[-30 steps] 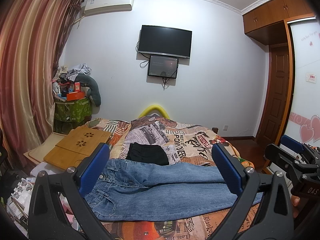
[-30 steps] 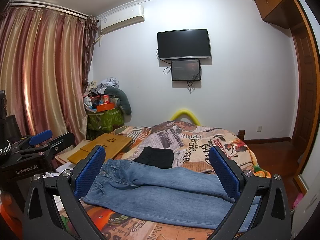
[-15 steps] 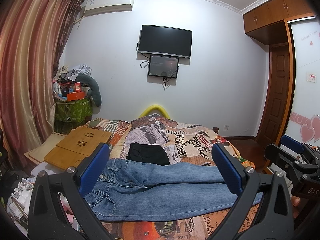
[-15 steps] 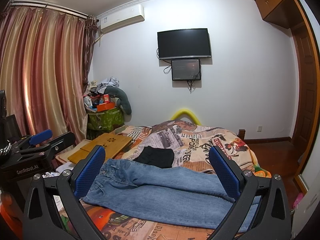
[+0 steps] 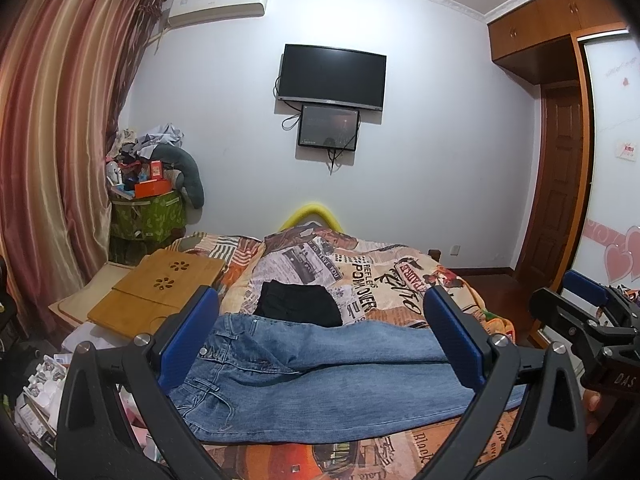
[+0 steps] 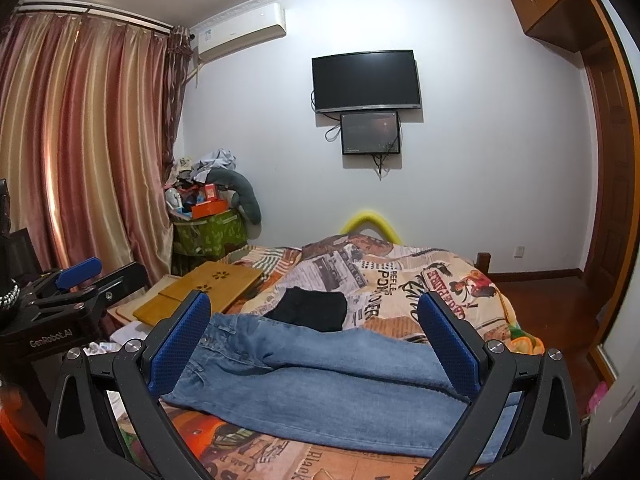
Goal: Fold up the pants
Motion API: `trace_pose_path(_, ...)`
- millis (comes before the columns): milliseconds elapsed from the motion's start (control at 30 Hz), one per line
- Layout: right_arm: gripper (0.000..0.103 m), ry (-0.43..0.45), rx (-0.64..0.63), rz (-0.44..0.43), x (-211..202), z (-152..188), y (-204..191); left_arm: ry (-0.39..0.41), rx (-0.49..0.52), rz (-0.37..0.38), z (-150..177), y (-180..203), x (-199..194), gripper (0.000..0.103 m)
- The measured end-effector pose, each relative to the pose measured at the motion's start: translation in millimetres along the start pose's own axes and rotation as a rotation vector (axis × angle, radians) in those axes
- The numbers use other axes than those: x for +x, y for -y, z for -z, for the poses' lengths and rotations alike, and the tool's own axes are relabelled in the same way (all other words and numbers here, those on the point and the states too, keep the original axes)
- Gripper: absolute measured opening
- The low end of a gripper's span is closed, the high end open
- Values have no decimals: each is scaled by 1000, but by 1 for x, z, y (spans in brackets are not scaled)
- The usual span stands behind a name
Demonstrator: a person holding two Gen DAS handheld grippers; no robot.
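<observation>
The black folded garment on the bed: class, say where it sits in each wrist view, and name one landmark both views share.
Left wrist view: the black garment lies centre-left, just beyond the jeans.
Right wrist view: the black garment lies near centre, behind the jeans.
Shared landmark: the wall television.

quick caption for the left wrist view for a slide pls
Open left gripper hovers before blue jeans laid flat across a patterned bed, folded black garment behind.
</observation>
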State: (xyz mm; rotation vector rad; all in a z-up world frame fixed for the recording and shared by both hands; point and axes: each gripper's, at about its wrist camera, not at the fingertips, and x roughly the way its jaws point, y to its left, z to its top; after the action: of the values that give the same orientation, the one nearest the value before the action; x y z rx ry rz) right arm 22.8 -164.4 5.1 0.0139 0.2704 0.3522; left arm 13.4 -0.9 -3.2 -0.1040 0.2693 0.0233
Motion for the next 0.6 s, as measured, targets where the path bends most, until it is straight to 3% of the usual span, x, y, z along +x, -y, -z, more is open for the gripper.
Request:
trace_pose_path(233, 103, -72, -16, 21, 40, 3, 17, -60, 24, -20, 3, -10, 42, 103)
trace_pose_path(600, 103, -221, -52, 69, 118, 22, 59, -186, 45, -122, 4, -61, 159, 103)
